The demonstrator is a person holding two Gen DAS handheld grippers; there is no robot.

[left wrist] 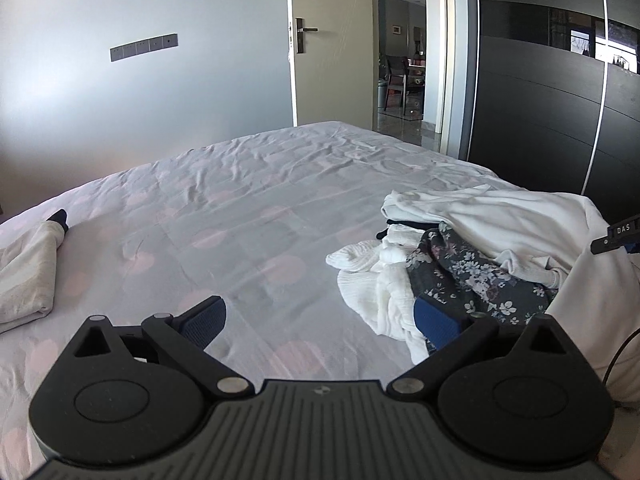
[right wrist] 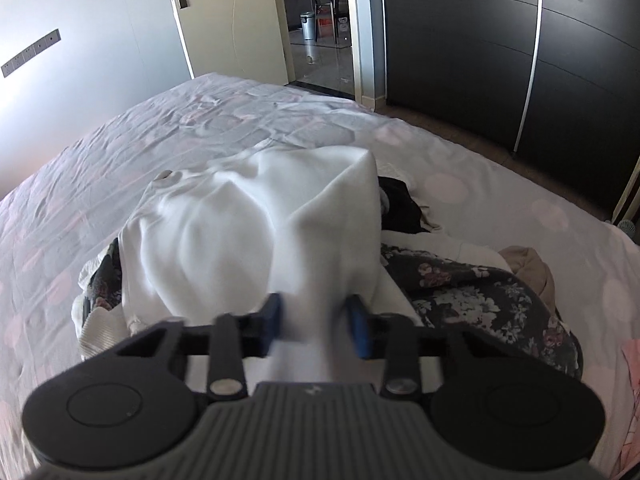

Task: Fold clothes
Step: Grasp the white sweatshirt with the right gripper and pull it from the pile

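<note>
R gripper (right wrist: 316,326) has its jaws narrowed onto a fold of the white top (right wrist: 256,216), cloth between the pads; pad contact blurred. Top lies on the clothes pile (left wrist: 460,276) on the bed (left wrist: 248,184). L gripper (left wrist: 320,320) wide open, empty, just left of pile. L view only: folded cloth (left wrist: 28,272) far left of pile. Pile bottom hidden.

A wide bed (left wrist: 248,200) in wrinkled pale sheeting with faint pink dots fills the room. Behind it stands a plain grey wall (left wrist: 140,92) bearing a strip of grey switches (left wrist: 144,47). A cream door (left wrist: 332,40) stands open onto a glossy-floored hallway (left wrist: 400,120). Dark wardrobe panels (left wrist: 540,112) line the right side.
</note>
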